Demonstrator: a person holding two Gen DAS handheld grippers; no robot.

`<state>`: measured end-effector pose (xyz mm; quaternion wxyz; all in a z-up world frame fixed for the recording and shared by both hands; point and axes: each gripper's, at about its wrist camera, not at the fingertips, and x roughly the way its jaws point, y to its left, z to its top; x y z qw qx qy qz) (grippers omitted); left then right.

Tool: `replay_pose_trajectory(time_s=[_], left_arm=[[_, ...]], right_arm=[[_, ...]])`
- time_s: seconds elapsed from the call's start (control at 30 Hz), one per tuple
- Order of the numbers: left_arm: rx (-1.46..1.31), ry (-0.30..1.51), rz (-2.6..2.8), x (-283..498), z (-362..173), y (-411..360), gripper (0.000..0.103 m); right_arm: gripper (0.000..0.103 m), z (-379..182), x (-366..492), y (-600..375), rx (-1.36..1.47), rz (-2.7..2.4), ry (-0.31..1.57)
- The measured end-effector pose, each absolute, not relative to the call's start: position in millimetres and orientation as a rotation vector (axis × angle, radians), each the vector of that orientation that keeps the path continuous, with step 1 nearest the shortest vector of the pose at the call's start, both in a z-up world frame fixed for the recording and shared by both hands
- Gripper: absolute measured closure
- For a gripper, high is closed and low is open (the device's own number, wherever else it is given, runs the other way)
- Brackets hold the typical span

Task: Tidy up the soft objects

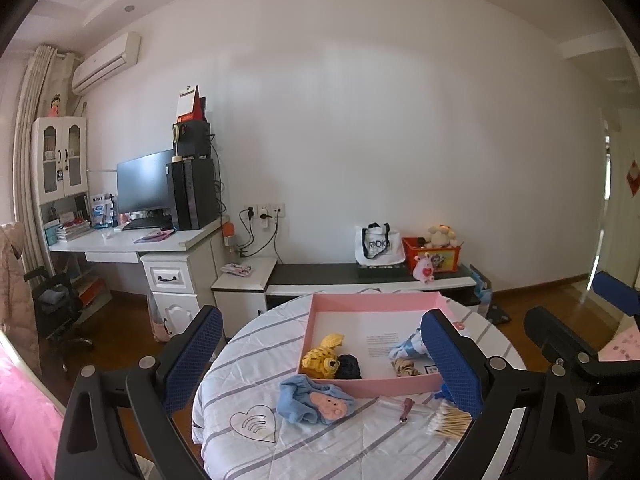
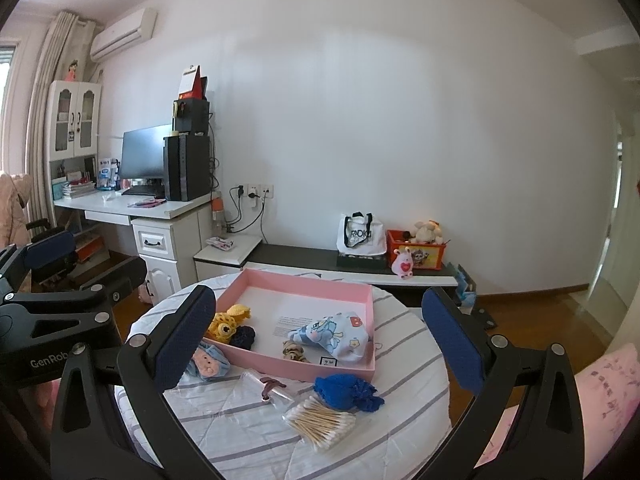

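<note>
**Both grippers spread wide over a table of soft things**

The left gripper (image 1: 320, 356) hangs with its blue-padded fingers spread wide and nothing between them; on its body, seen from the right wrist camera, the lettering "GenRob" can be read, cut off by a finger.

On the round table (image 2: 416, 364), from left to right: a light blue sock with a pink face (image 1: 316, 398) lies on the striped cloth just in front of the pink tray (image 1: 372, 302), near the tray's front left corner. Inside the tray, a yellow knitted toy (image 1: 322, 356) touches a dark knitted piece (image 1: 349, 366) at the front left; a printed sheet on the tray floor is too small to read. A small striped tiger toy (image 2: 295, 350) sits by the front wall, and a pale blue cartoon-print garment (image 2: 340, 334) with a red "B" fills the right side.

In front of the tray lie a clear bag with a brown clip (image 2: 272, 388), a dark blue knitted item (image 2: 346, 392) and a bundle of cotton swabs (image 2: 320, 424) near the table's front edge. Bare cloth lies open left of the bag.

The right gripper (image 2: 332, 344) is likewise spread and empty. On the low bench behind, a white tote bag (image 2: 359, 236) bears partly legible lettering.
</note>
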<state>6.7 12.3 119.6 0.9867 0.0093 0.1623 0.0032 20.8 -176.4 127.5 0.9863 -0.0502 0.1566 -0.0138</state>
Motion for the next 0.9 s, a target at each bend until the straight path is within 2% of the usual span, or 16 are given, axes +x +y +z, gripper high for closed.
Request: replay_pose_trajectory(time_s=[0.53,0.9], left_arm=[[0.011,0.346,0.008,8.6,115.2,14.0,0.005],[0.018,0.472,0.029,34.0,95.5,23.5,0.004]], right_arm=[[0.000,124.5,23.7,-176.3,-0.099,-0.027,0.321],[0.000,99.5,48.9,-168.6,-0.100,0.004,0.427]])
